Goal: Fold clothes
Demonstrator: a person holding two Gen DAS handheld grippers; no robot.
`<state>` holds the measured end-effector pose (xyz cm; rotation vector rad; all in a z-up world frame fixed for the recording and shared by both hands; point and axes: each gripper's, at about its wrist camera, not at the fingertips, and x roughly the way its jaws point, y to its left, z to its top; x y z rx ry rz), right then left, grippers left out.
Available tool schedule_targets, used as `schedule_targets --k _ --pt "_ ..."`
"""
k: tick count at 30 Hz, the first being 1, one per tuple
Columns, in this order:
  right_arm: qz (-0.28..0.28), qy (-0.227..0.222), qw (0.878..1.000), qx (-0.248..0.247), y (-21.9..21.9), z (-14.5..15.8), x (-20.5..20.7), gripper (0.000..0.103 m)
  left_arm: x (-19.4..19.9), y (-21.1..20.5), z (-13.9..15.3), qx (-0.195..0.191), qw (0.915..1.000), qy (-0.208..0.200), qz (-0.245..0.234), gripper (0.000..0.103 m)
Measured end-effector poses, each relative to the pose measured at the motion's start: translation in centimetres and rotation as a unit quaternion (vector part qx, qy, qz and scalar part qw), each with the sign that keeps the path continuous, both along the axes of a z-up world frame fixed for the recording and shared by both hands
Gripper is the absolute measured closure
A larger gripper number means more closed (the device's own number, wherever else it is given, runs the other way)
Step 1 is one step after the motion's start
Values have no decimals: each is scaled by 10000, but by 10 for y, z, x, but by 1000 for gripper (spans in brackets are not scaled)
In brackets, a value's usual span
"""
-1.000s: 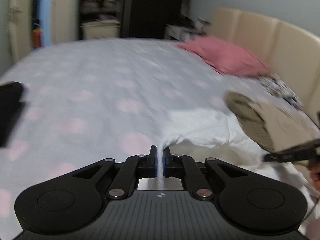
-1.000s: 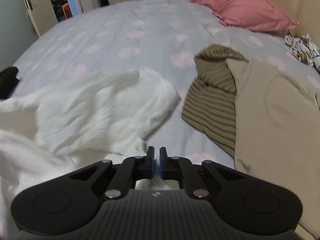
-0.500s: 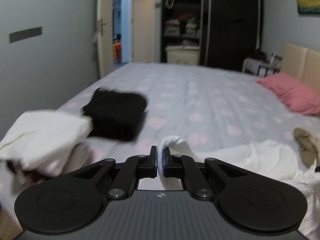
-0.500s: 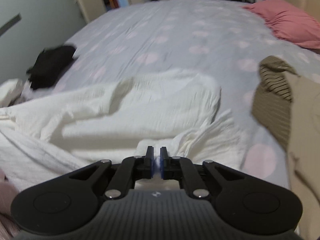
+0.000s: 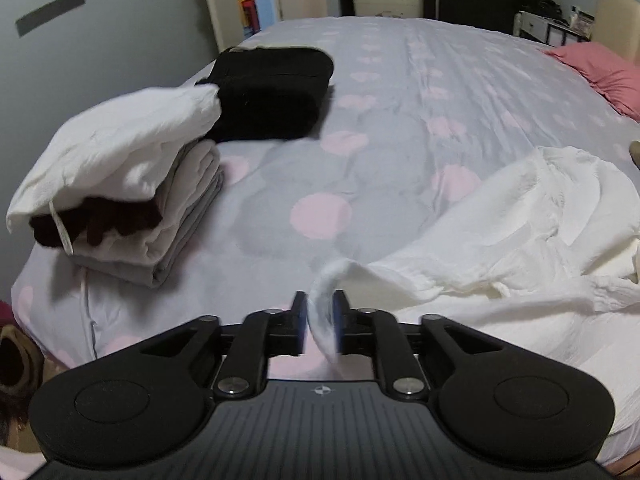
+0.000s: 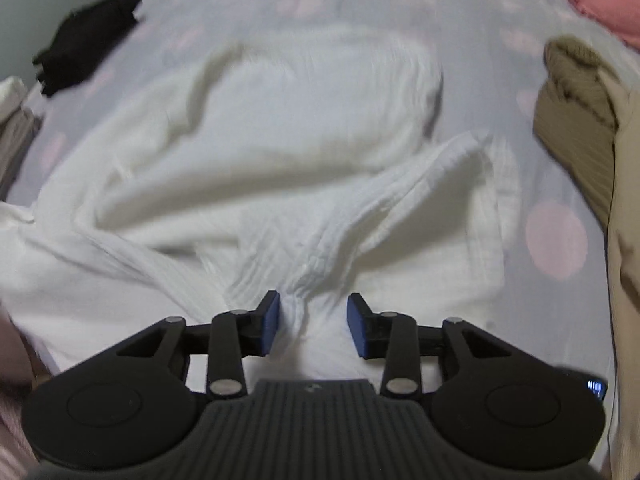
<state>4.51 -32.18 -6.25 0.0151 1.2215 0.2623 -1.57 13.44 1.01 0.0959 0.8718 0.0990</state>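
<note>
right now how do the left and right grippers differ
The left gripper has its jaws close together with a strip of the white garment between them, though a gap shows on one side; the right gripper has its jaws spread wide, gripping nothing. The left points across the bed toward the folded stack; the right looks down onto the cloth. Both are at the same white garment.

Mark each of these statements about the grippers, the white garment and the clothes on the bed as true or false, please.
1. The right gripper is open. True.
2. The left gripper has white garment fabric between its tongs. True; a slim gap shows beside the fabric.
3. The black folded garment sits on top of the stack of folded clothes. False; it lies on the bed, behind the stack.
4. The pink pillow lies on the white garment. False; it lies apart from it.
5. An olive ribbed garment lies right of the white garment. True.
</note>
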Motion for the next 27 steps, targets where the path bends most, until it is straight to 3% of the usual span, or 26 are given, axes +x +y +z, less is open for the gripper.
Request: schedule_targets --k 4,5,9,15,21,27 --pt "-110 157 9997 172 -14 4 -3 61 1 -11 22 40 9993 -318 -166 59" --pt "-121 142 9996 202 -16 7 -5 60 4 -14 26 -21 9989 -392 -245 57" --pt "-232 -187 9990 326 -27 30 -5 56 21 -39 32 -149 9960 -490 -737 57" --pt "-588 -925 9937 232 -40 62 21 54 51 -92 16 -195 9884 -429 -1444 57" --pt "-689 -1266 9894 172 -36 62 62 49 80 -151 -12 -239 9737 -356 -2240 57" --pt "-860 -1341 9871 145 -30 42 107 42 102 -190 -45 -146 9650 -166 -2614 57"
